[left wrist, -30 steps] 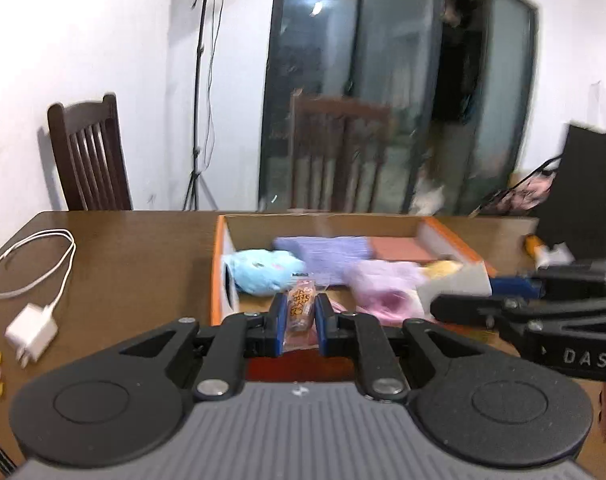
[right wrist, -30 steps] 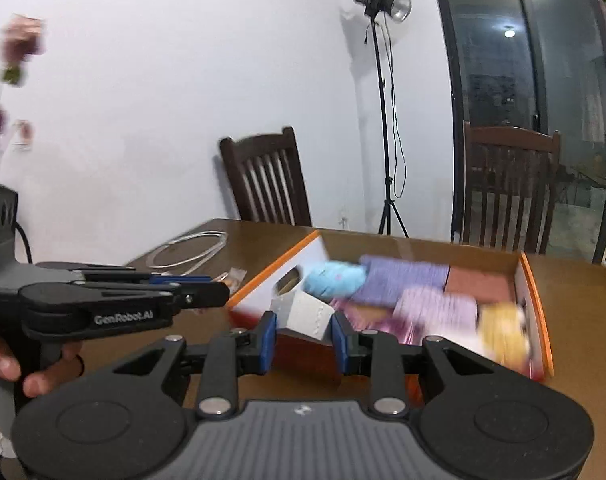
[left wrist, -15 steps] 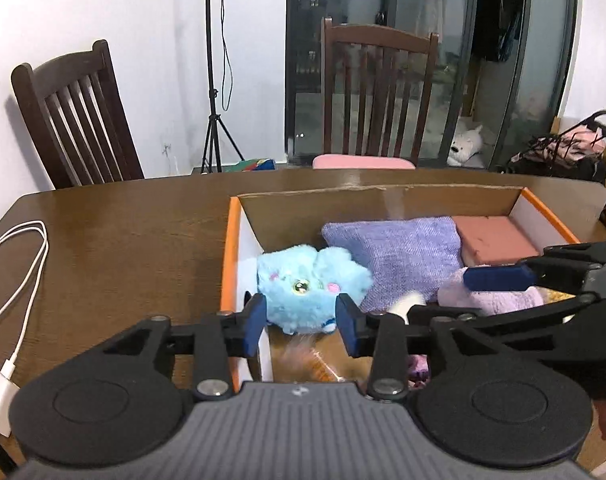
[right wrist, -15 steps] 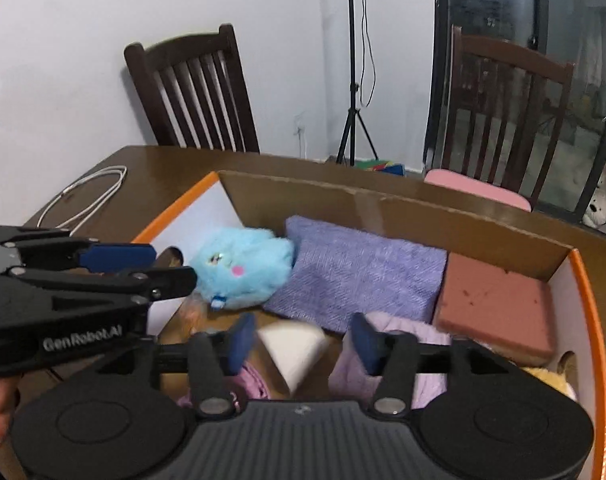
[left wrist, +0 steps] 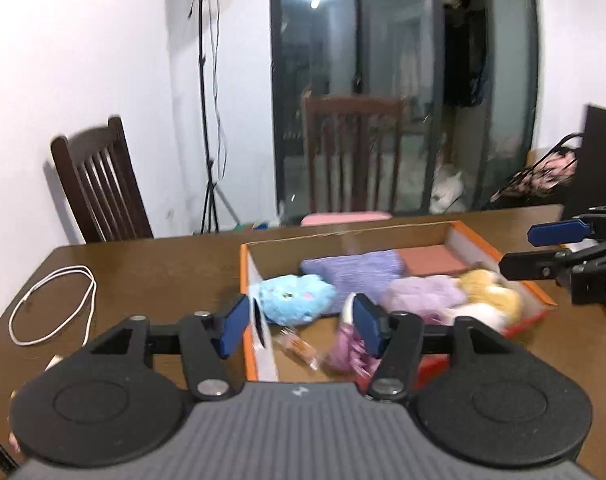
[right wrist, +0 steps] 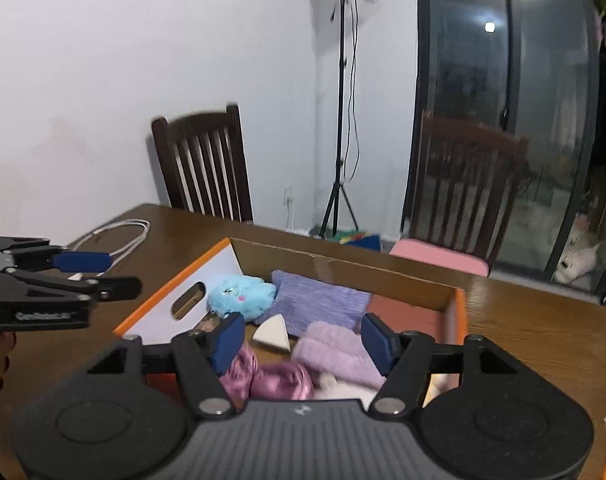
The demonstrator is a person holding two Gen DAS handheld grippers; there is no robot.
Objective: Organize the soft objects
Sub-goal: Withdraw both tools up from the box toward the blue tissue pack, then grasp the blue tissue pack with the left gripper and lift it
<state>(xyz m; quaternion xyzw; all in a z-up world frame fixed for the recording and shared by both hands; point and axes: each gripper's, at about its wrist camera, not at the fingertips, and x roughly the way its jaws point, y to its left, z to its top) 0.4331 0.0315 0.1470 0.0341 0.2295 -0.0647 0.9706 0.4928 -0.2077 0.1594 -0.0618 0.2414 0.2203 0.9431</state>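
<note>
An orange-edged cardboard box (left wrist: 245,264) (right wrist: 171,300) on the brown table holds soft things: a blue plush (left wrist: 293,298) (right wrist: 241,294), a purple knit cushion (left wrist: 355,270) (right wrist: 319,298), a lilac cloth (left wrist: 421,294) (right wrist: 335,350), a yellow plush (left wrist: 489,288), a white wedge sponge (right wrist: 273,330), a small wrapped packet (left wrist: 299,348) and a pink-purple fabric (left wrist: 345,346) (right wrist: 279,380). My left gripper (left wrist: 299,322) is open and empty above the box's near left corner. My right gripper (right wrist: 301,338) is open and empty above the box's near side.
A white charging cable (left wrist: 51,304) (right wrist: 119,236) lies on the table left of the box. Two dark wooden chairs (left wrist: 99,184) (left wrist: 353,152) stand behind the table. A light stand (right wrist: 341,120) is by the wall. Each gripper shows at the edge of the other's view.
Both grippers opened wide, let go of the packet and the white sponge, which now lie in the box, and pulled back and up from it.
</note>
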